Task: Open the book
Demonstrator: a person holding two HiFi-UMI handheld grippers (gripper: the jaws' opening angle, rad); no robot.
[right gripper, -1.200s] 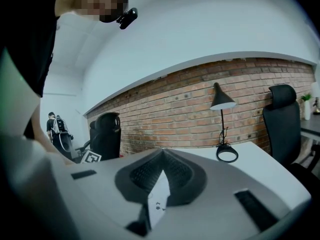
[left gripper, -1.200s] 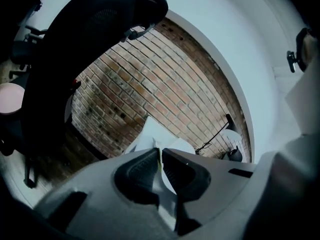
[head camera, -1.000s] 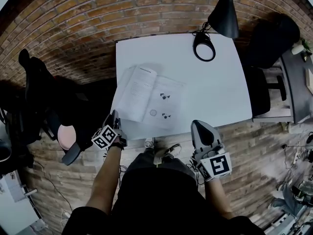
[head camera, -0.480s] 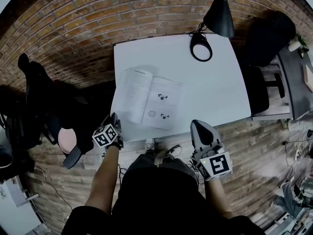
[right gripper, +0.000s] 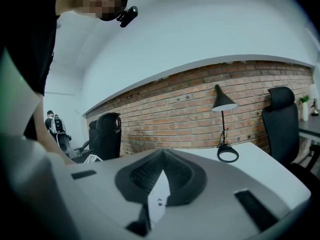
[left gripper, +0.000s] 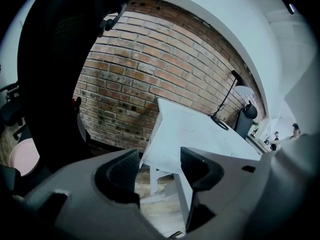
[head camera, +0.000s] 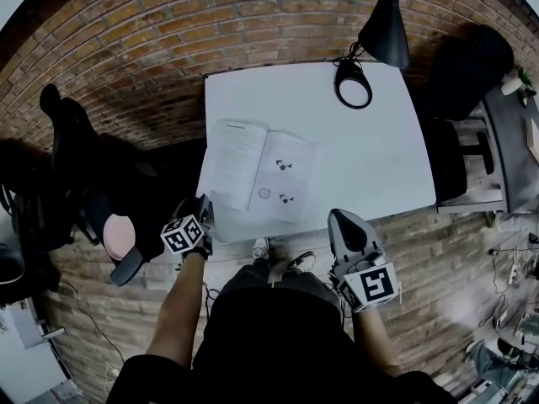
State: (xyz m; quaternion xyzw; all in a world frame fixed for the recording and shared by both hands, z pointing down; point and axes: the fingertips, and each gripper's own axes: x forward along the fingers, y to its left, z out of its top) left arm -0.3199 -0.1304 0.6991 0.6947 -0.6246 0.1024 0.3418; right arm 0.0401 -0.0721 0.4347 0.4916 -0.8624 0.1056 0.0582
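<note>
Left gripper (head camera: 202, 205) hangs just off the near left corner of the white square table (head camera: 375, 154), pointing down at an angle. Its dark jaws have just been opening and now stand spread, with nothing between them; in the left gripper view (left gripper: 160, 168) only the table's corner (left gripper: 200, 129) and the floor show through the gap. It touches neither the table nor the book.

The white paperback book (head camera: 259, 178) lies open and flat on the near left part of the table, pages up. The left page carries lines of text and the right page a few small dark figures. Its left side runs close to the table's left edge, and its near edge sits close to the side where the person stands.

The right gripper (head camera: 339, 219) is held at the table's near edge, to the right of the book and apart from it, pointing nearly level. In the right gripper view (right gripper: 161, 170) its jaws are pressed together at the tips, pinching nothing.

A black desk lamp (head camera: 383, 23) with a ring-shaped base stands at the far side of the table, before the red brick wall (head camera: 210, 15). One black office chair (head camera: 67, 141) stands to the left of the table.
</note>
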